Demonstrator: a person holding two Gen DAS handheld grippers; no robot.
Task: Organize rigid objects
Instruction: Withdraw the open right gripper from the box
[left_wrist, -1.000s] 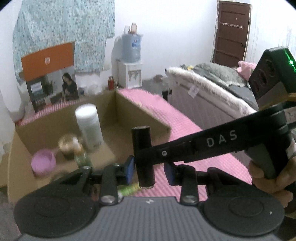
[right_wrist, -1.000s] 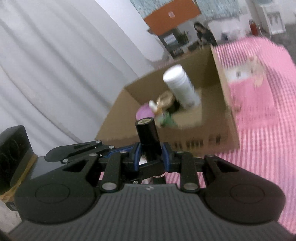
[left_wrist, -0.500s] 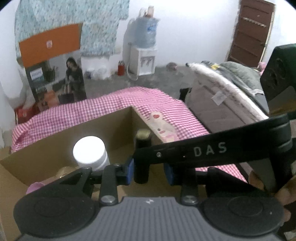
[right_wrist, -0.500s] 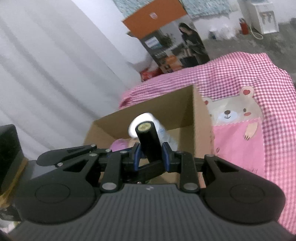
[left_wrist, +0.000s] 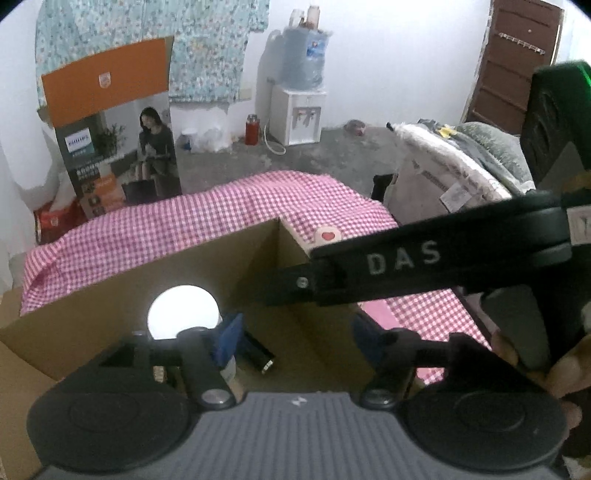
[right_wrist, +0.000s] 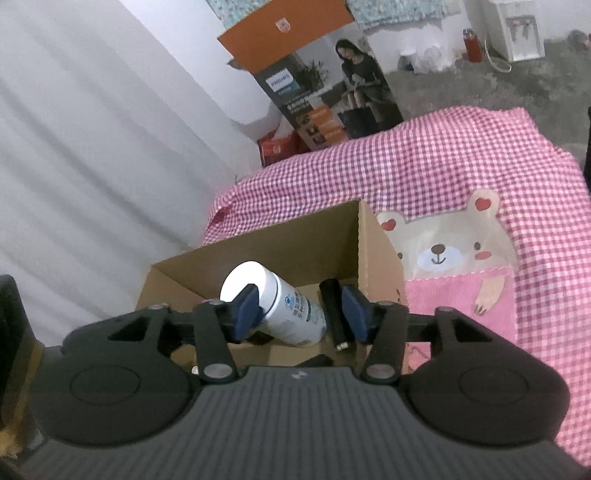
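Observation:
An open cardboard box (left_wrist: 147, 288) (right_wrist: 295, 240) sits on a pink checked cloth. Inside it stands a white-lidded bottle (left_wrist: 183, 312) (right_wrist: 273, 306), and a black cylinder (left_wrist: 258, 356) (right_wrist: 332, 314) lies on the box floor beside it. My left gripper (left_wrist: 295, 339) hovers over the box with its jaws opening and nothing between the pads. My right gripper (right_wrist: 301, 314) is also above the box, its jaws opening; the cylinder lies below them, free of the pads. The right gripper's black arm (left_wrist: 402, 258) crosses the left wrist view, held by a hand (left_wrist: 554, 373).
The pink checked cloth (right_wrist: 443, 166) carries a bear patch (right_wrist: 443, 251) right of the box. A tall printed carton (left_wrist: 118, 147), a water dispenser (left_wrist: 299, 110) and a bed (left_wrist: 461, 177) stand beyond. A white curtain (right_wrist: 92, 147) hangs to the left.
Both grippers came forward over the box. The black cylinder, held upright between shut jaws before, now lies on the box floor, and both pairs of jaws have spread apart.

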